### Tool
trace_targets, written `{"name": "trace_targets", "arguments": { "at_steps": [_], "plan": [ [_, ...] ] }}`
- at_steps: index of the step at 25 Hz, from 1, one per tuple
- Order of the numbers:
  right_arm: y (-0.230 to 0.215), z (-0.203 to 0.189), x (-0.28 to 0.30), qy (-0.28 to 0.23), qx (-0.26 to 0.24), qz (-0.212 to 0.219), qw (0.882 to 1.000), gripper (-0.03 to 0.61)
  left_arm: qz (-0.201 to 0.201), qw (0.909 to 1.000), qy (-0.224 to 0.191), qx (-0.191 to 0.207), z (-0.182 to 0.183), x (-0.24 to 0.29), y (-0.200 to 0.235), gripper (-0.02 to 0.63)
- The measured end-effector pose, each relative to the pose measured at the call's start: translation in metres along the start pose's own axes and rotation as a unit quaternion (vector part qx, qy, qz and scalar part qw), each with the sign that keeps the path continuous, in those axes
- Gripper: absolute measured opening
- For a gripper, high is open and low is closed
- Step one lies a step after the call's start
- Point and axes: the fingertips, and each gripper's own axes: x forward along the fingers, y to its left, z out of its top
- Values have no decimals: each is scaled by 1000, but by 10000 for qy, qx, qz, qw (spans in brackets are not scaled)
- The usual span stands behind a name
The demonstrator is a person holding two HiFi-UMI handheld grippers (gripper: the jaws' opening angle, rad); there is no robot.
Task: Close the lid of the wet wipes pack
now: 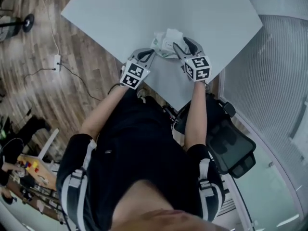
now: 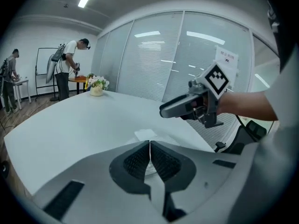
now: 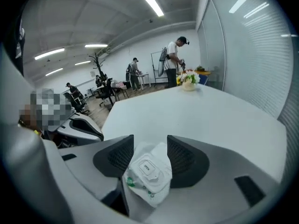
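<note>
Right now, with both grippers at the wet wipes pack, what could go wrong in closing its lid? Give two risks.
1. The wet wipes pack lies loose on the table between the open jaws of the right gripper; a push on the lid may slide the pack instead of pressing the lid down.
2. The left gripper, jaws shut, sits close to the right one, so they could knock together over the pack.

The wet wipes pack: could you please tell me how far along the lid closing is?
Nothing looks done yet. The wet wipes pack lies on the table, and neither gripper presses on it. In hand: the right gripper is aimed at it, fingers apart, with the pack showing between them. The left gripper is beside it, fingers together and empty. Left: pressing the lid shut. I cannot tell whether it is latched.
</note>
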Motion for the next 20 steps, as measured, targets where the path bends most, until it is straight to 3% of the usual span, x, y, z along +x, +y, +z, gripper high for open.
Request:
{"name": "trace_targets", "arguments": {
  "at_steps": [5,11,20],
  "plan": [
    [-45,-33,55,668,303,-35,9973,269,-122,9988,483,15,-33,47,25,24],
    [-66,-56,90,1158,583,345,9910,284,-432,9936,1036,-147,-67,73,30,24],
    [-62,-77,107,1854,389,1291,9734,276,-590,9921,1088,-179,-68,79,31,24]
  ]
}}
